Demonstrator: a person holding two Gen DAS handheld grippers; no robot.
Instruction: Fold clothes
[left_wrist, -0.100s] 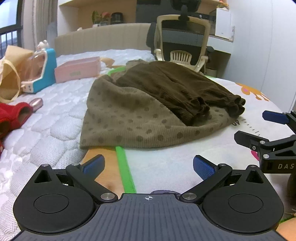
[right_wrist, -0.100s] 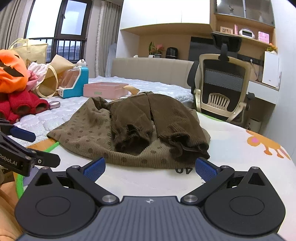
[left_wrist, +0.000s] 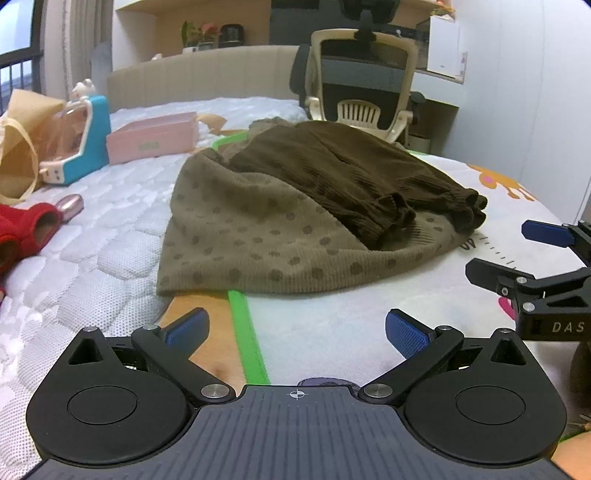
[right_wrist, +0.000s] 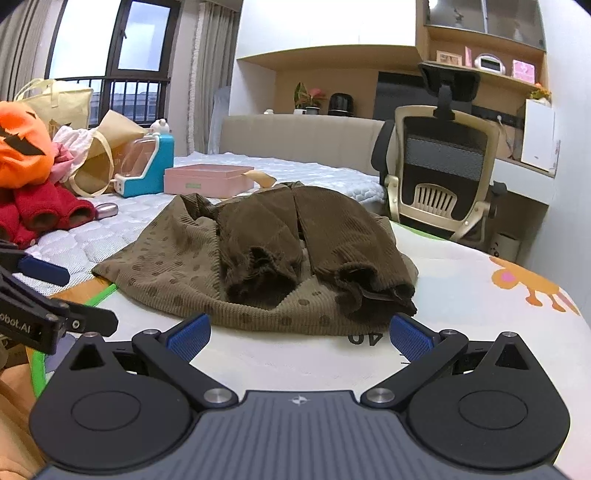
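Item: dark brown trousers (right_wrist: 314, 236) atop dotted olive garment (right_wrist: 177, 269), frame centre, on play mat (right_wrist: 480, 295). My left tongs (left_wrist: 295, 326) and right tongs (right_wrist: 299, 332): wide open, empty. Unchanged since earlier frame.

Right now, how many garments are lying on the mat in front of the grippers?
2. A dotted garment lies spread on the mat; brown pants lie on top of it. More could be hidden underneath.
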